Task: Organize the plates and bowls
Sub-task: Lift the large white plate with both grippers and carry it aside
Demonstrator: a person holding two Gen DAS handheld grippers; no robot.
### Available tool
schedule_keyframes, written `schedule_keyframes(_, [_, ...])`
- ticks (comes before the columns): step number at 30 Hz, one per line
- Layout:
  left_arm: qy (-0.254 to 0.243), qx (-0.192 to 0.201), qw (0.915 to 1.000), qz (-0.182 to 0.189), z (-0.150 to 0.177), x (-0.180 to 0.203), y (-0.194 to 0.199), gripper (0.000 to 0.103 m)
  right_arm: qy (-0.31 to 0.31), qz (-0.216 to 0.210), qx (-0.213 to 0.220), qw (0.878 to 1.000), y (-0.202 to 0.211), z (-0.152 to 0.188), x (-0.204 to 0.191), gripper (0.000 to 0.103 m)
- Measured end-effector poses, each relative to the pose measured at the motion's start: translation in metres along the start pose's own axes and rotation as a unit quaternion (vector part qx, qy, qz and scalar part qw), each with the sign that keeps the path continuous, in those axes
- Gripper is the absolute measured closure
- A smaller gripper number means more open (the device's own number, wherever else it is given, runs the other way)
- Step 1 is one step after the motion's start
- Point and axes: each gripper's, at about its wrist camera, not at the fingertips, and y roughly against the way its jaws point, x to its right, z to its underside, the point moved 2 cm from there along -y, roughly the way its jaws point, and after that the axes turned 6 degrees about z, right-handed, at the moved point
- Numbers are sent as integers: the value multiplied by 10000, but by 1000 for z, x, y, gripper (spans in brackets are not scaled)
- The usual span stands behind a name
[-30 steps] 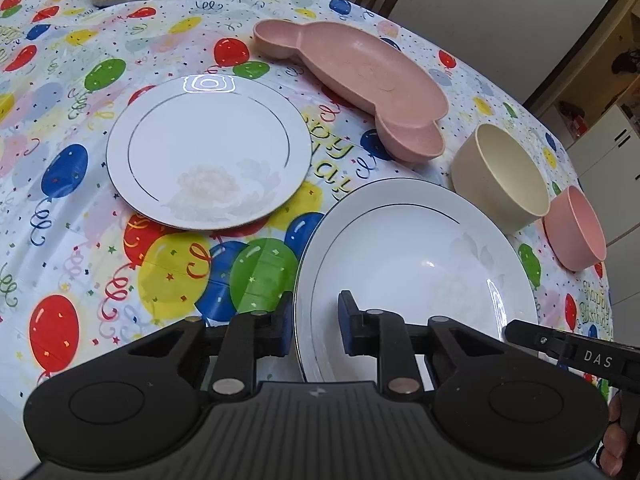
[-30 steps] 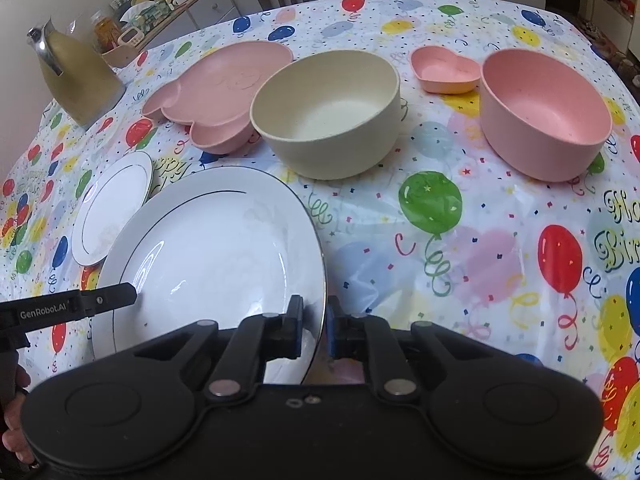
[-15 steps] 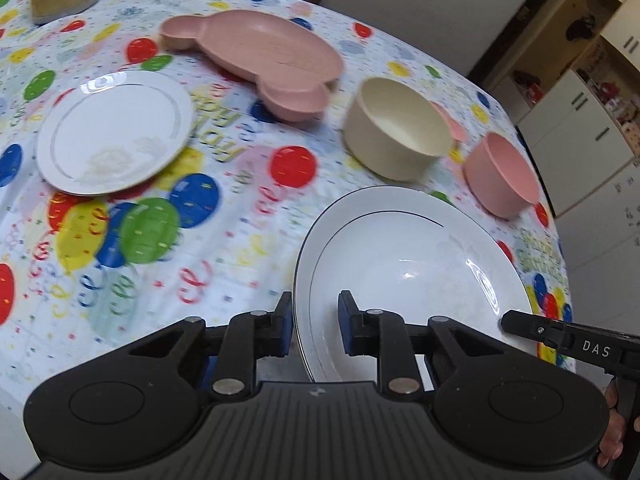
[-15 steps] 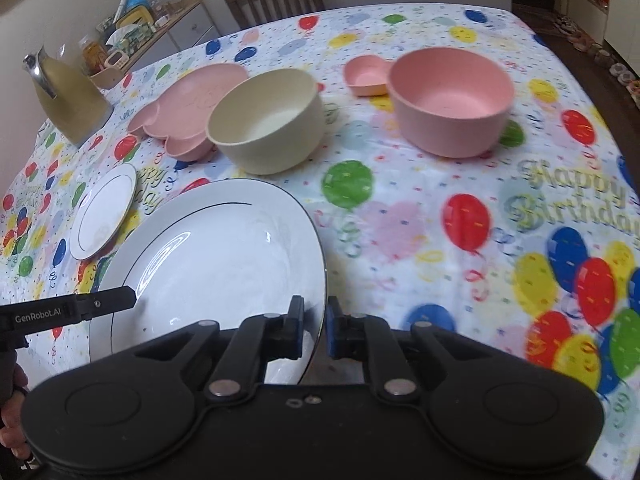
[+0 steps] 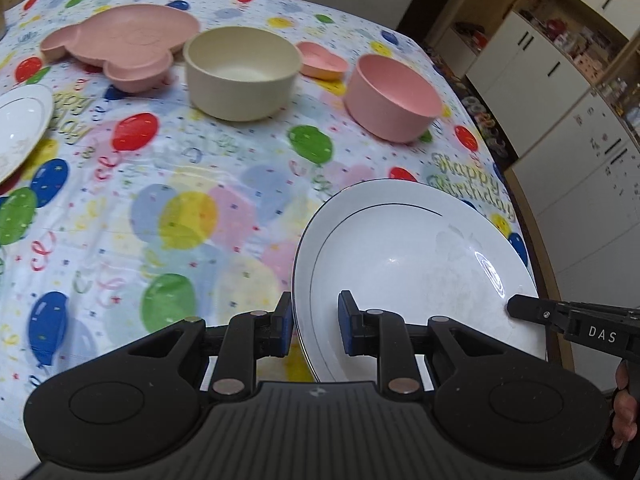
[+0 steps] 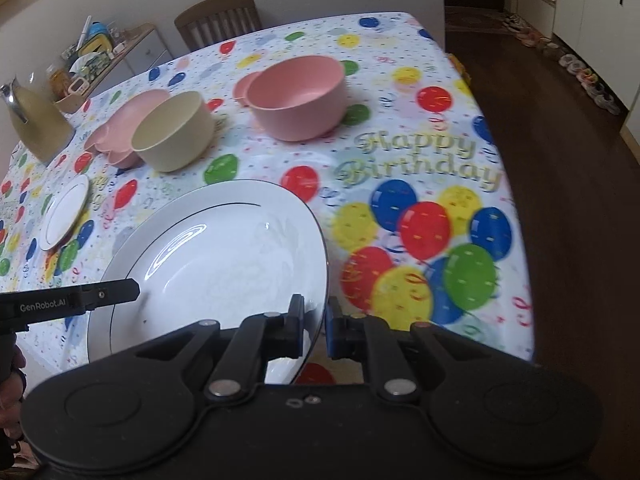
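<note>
Both grippers are clamped on one large white china plate with a thin dark line round its well [image 5: 416, 264]: the left gripper [image 5: 313, 325] pinches the plate's left rim with its jaws nearly closed, and the right gripper [image 6: 313, 329] pinches the opposite rim, its jaws drawn almost together. The plate is tilted and appears held clear of the balloon-print tablecloth [image 5: 192, 184], over the near right part of the table by the "Happy Birthday" lettering. Well apart from it at the far left lies a smaller white plate [image 6: 64, 213]; beyond stand a cream round bowl [image 5: 242, 72], a pink round bowl [image 5: 394, 98], a pink bear-shaped divided plate [image 5: 120, 42] and a small pink heart-shaped dish [image 5: 322, 60]. This looks like the carrying step. Next, I judge, both hands must travel together, keeping the plate level, then lower it flat before either grip loosens.
</note>
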Motion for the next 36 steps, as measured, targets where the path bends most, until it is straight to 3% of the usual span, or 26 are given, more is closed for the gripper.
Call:
schedule_keyframes(7, [-223, -167, 9996, -60, 10, 23, -14, 81, -98, 120, -123, 9998, -2, 16, 31, 93])
schedule_keyframes(17, [-219, -401, 9987, -224, 18, 29, -24, 81, -184, 140, -188, 9996, -7, 25, 41, 92])
schedule_keyframes(29, [-227, -186, 9991, -320, 18, 31, -11, 81, -296, 273, -125, 9991, 1, 23, 46, 80])
schedule_keyframes(36, [-303, 102, 9988, -365, 19, 35, 12, 78, 8, 350, 222, 9991, 25, 23, 35, 70])
